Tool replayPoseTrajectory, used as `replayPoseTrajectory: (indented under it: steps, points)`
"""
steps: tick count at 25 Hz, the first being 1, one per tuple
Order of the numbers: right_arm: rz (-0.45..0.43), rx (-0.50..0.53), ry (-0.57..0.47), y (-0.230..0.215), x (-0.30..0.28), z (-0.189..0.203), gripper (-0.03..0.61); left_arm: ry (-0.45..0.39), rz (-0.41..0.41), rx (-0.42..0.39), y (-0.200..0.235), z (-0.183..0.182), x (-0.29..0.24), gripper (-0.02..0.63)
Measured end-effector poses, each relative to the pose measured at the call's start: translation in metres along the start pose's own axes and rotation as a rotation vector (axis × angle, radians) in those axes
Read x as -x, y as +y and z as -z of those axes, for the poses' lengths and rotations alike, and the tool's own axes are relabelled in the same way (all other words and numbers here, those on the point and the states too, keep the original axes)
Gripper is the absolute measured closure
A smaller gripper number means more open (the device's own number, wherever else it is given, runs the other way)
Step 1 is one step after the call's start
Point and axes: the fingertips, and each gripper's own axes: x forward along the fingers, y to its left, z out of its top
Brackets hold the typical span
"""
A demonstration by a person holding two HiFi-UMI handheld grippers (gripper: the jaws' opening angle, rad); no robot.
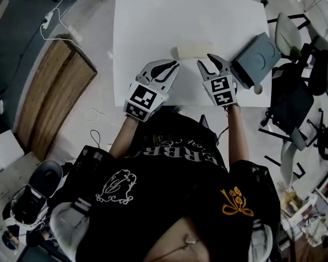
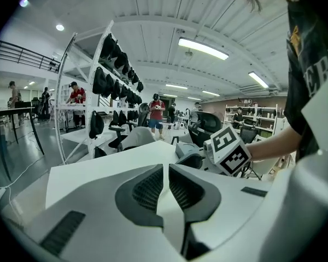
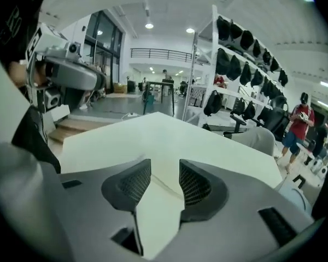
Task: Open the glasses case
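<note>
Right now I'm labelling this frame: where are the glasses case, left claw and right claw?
glasses case (image 1: 190,52), head view, middle of its pale top.
left claw (image 2: 165,167), left gripper view, midway between its fingertips.
right claw (image 3: 165,162), right gripper view, midway between its fingertips.

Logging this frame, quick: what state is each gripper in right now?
Left gripper: closed to a thin slit, holding nothing.
Right gripper: open, nothing between its jaws.

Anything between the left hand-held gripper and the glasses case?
No. Head view shows only bare table between the left hand-held gripper and the glasses case.
</note>
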Motion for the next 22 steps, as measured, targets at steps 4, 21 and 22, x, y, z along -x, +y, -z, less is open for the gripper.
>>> replayPoseTrajectory:
  steps: [4,21,22]
  points:
    - [-0.046,0.145,0.106,-0.009,-0.035,0.022,0.399,0.004,-0.012,0.030,0.014,0.002,-0.009,0.575]
    - [-0.095,0.588,0.354,-0.012,-0.086,0.058,0.355,0.005,-0.070,0.111,0.065,0.031,-0.011,0.575]
    - [-0.098,0.585,0.357,-0.012,-0.086,0.058,0.357,0.006,-0.071,0.111,0.065,0.032,-0.012,0.575]
